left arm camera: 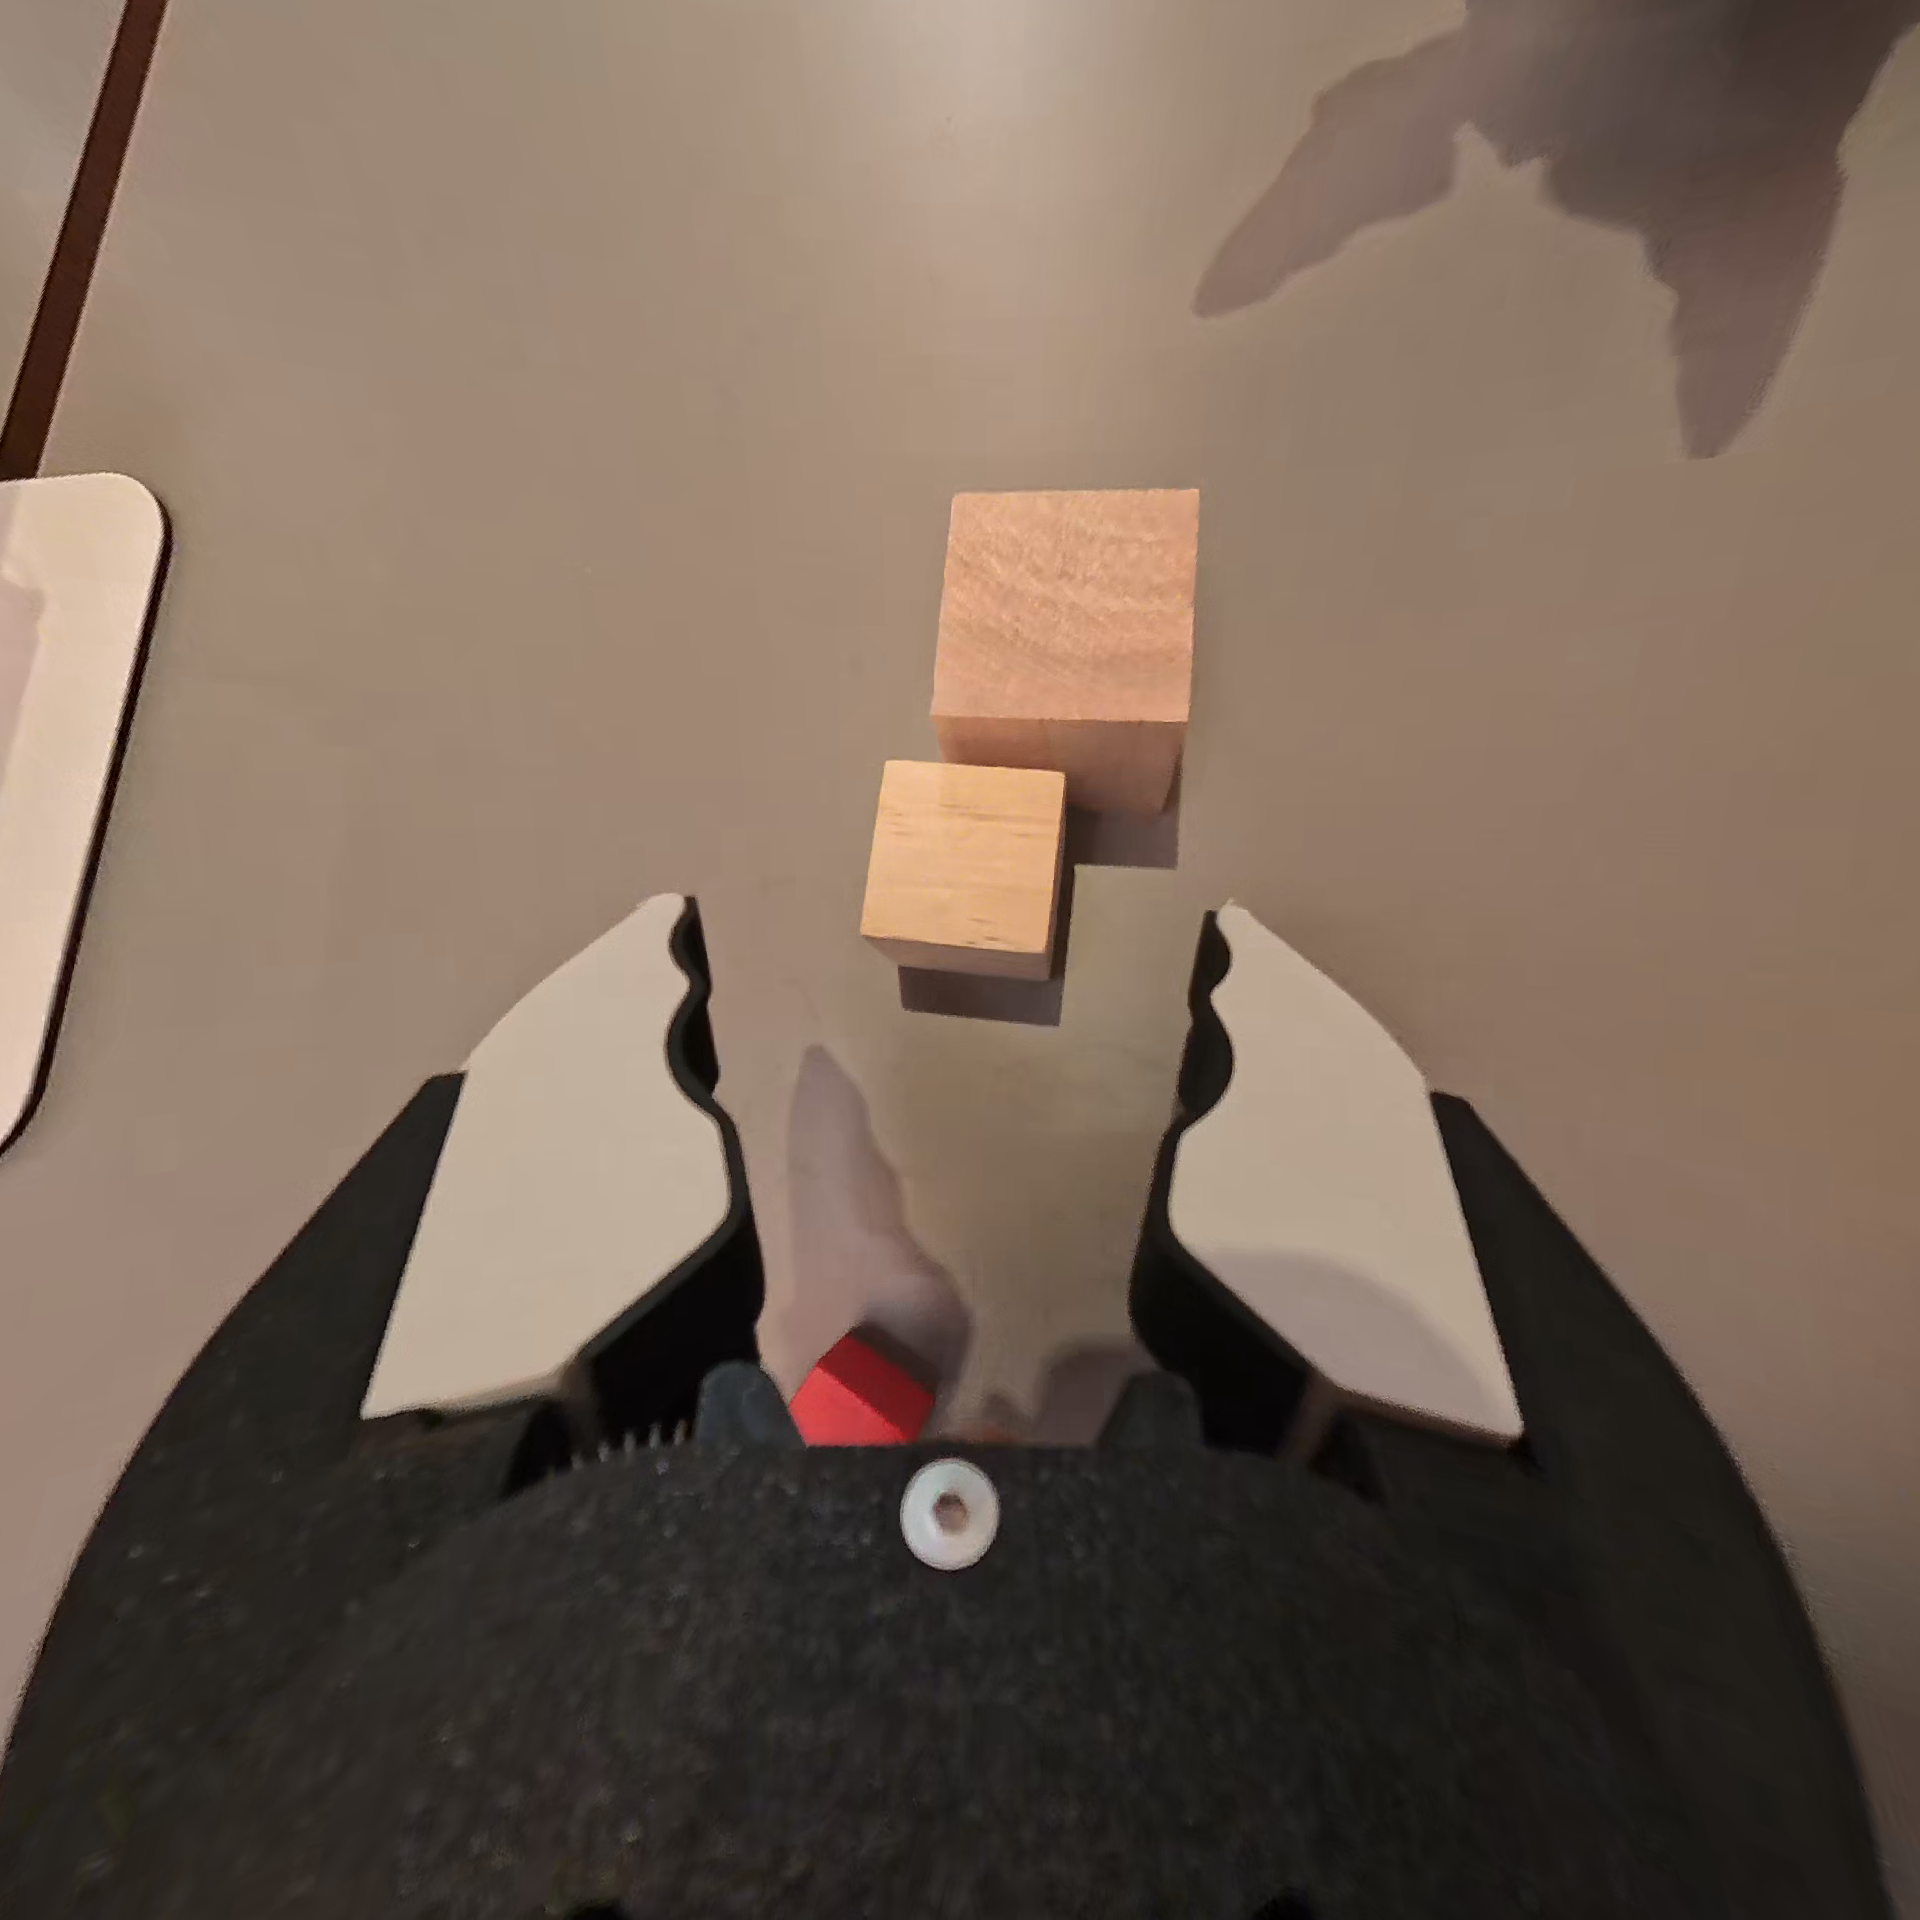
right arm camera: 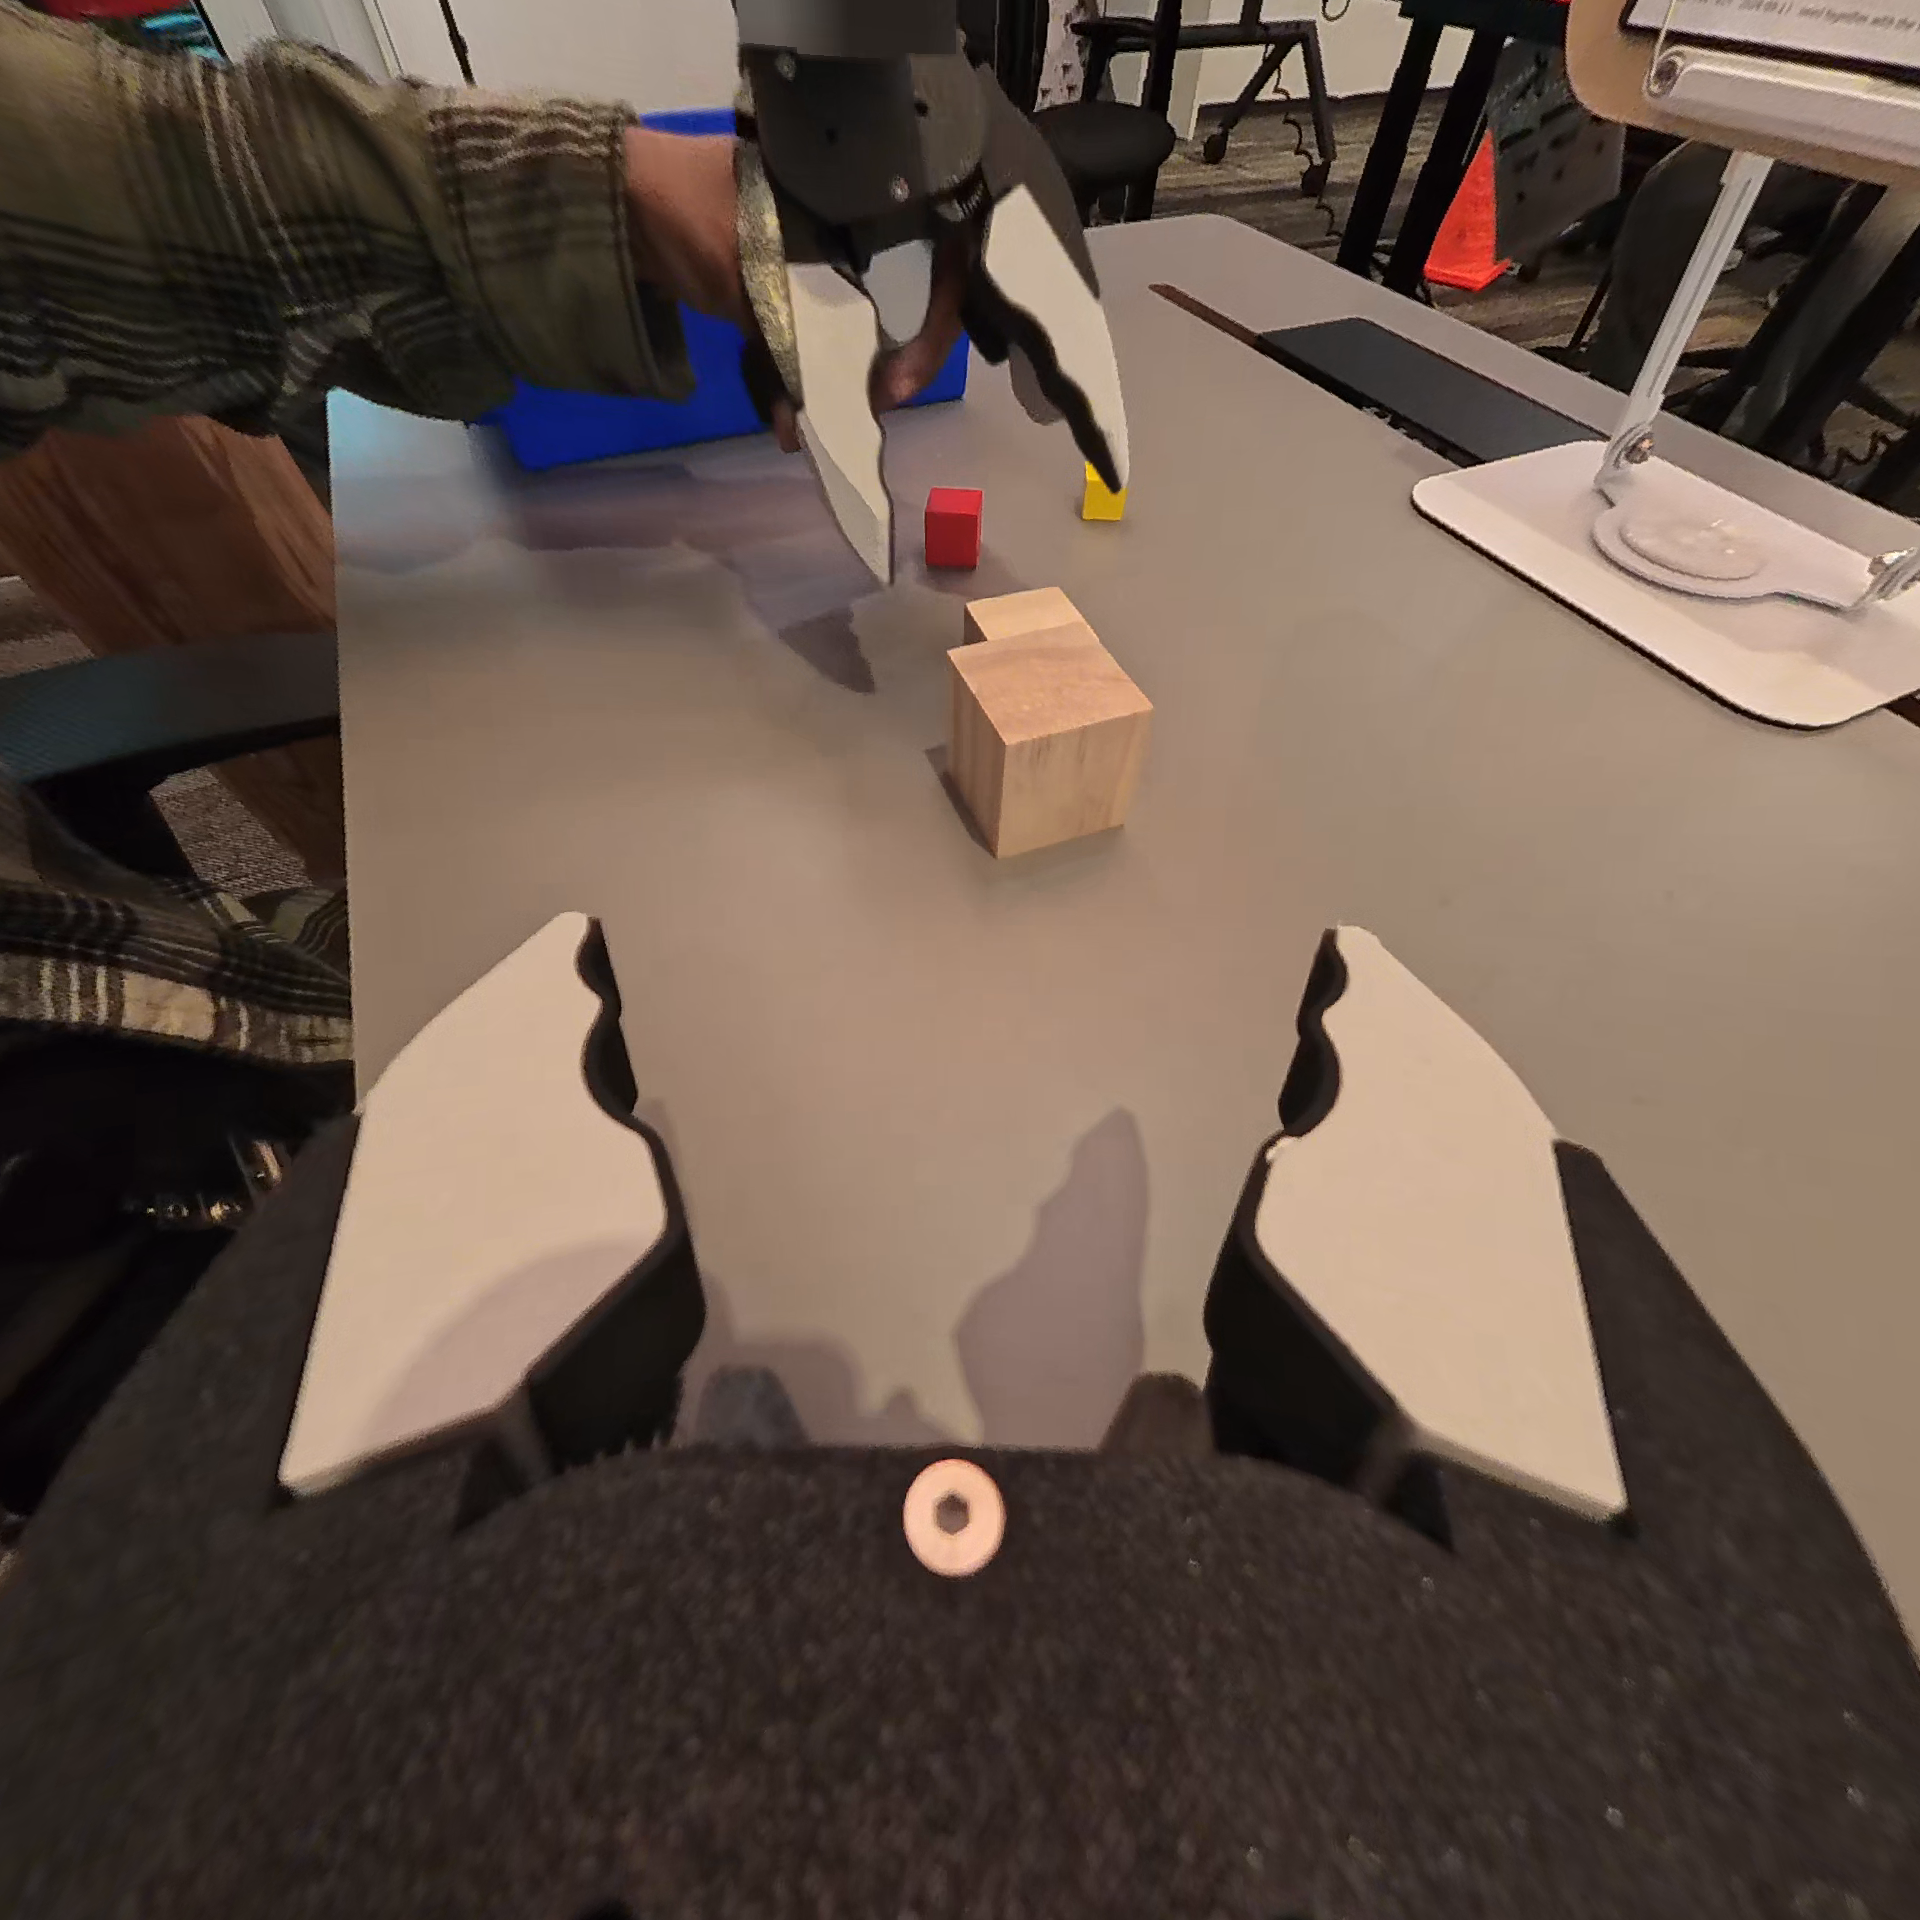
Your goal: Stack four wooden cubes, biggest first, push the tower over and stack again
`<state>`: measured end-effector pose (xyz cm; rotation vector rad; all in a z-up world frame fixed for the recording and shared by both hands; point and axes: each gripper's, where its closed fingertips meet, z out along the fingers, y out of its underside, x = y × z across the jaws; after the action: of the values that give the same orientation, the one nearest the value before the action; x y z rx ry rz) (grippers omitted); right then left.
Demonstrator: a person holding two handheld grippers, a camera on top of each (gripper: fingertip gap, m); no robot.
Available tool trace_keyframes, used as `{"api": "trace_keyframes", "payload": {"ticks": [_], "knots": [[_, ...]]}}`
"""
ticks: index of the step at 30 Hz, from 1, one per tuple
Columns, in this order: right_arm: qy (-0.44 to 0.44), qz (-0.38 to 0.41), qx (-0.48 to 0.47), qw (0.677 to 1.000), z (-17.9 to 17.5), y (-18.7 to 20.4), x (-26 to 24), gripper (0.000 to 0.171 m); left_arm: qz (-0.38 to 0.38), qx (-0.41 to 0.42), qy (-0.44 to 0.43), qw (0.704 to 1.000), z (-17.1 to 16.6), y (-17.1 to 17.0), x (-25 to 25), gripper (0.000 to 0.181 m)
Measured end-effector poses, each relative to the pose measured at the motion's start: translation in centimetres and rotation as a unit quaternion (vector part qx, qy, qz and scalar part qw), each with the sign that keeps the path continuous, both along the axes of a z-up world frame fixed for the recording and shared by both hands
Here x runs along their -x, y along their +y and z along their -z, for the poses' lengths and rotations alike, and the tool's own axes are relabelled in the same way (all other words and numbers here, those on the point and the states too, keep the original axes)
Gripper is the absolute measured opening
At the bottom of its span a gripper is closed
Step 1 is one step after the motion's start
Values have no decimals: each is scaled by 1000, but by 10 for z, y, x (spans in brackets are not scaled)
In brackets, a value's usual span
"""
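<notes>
Spread and empty, both jaws hang over the grey surface [right arm camera: 1351, 831]. All four cubes lie unstacked: big cube [left arm camera: 1065, 613] at twelve o'clock, medium cube [left arm camera: 966, 857] touching it, red cube [right arm camera: 953, 527] and yellow cube [right arm camera: 1101, 504] beyond. Stacking seems unstarted; next, the left gripper [left arm camera: 951, 914] probably closes around the medium cube.

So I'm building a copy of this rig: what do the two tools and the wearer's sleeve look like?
Both the left tool and the right tool match: a rough black body, a pale washer at the centre, and two white-faced fingers with wavy black inner pads. The sleeve is olive-green plaid. No cables show.
</notes>
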<state>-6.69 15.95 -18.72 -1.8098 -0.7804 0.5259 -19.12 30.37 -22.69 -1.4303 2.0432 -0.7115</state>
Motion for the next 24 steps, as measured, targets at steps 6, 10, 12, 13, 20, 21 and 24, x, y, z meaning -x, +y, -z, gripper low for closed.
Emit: {"api": "trace_keyframes", "payload": {"ticks": [6, 10, 12, 13, 20, 21, 24], "knots": [[2, -4, 4, 1000, 1, 0, 3, 121, -7, 16, -9, 1000, 11, -1, -8, 85], [-1, -8, 4, 1000, 2, -1, 4, 120, -10, 17, 4, 1000, 24, -2, -10, 85], [0, -8, 5, 1000, 2, -1, 4, 119, -10, 18, -1, 1000, 26, -3, -13, 83], [1, -9, 6, 1000, 3, -1, 4, 119, -10, 22, -1, 1000, 28, -3, -13, 83], [-1, -10, 7, 1000, 3, -2, 4, 119, -9, 38, 2, 999, 35, -5, -17, 75], [0, -10, 8, 1000, 4, -2, 4, 119, -10, 38, 4, 999, 36, -4, -18, 76], [1, -10, 7, 1000, 3, -2, 4, 119, -14, 41, 8, 999, 38, -5, -19, 73]]}}
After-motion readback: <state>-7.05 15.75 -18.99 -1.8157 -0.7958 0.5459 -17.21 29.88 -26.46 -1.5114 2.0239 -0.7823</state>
